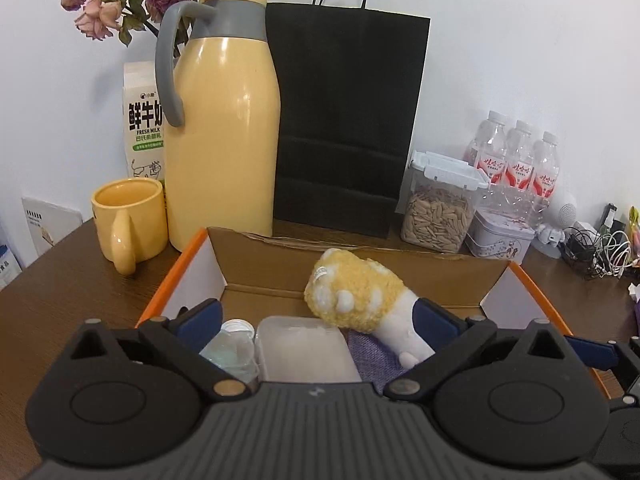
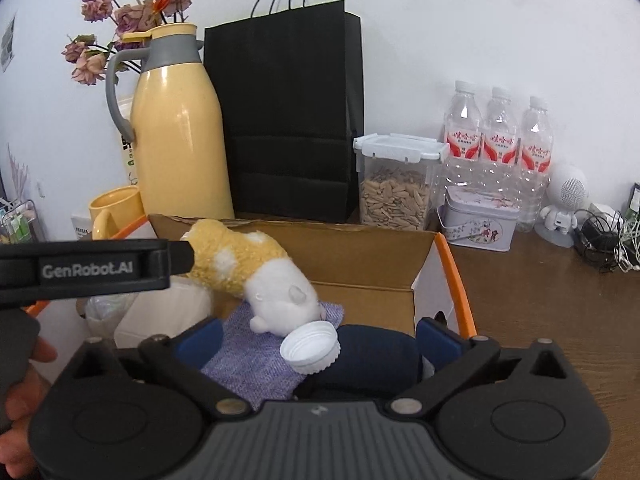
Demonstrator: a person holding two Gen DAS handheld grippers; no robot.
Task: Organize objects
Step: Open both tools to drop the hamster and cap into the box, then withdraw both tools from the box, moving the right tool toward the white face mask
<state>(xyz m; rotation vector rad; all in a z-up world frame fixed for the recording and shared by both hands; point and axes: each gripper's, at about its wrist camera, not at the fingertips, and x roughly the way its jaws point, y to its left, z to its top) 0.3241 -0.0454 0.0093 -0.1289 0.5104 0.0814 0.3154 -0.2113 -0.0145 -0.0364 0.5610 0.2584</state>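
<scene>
Both grippers, left [image 1: 318,322] and right [image 2: 320,334], have their jaws wide and hold nothing. The plush toy [image 1: 356,300] lies in the cardboard box [image 1: 340,254]. The left gripper hides part of the clear box [image 1: 304,350] and small jar [image 1: 232,346]

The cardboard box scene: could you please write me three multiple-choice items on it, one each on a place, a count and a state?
1. Where does the plush toy lie?
A. in the cardboard box
B. in the black paper bag
C. beside the yellow mug

2. How many water bottles stand by the wall?
A. two
B. three
C. five

3. How do the jaws of the right hand-held gripper stand?
A. shut on the white cap
B. shut on the toy
C. open

Answers: 1 A, the toy rests inside the box walls; 2 B, three capped bottles show side by side; 3 C, both pads stand wide apart, nothing pressed between them.
</scene>
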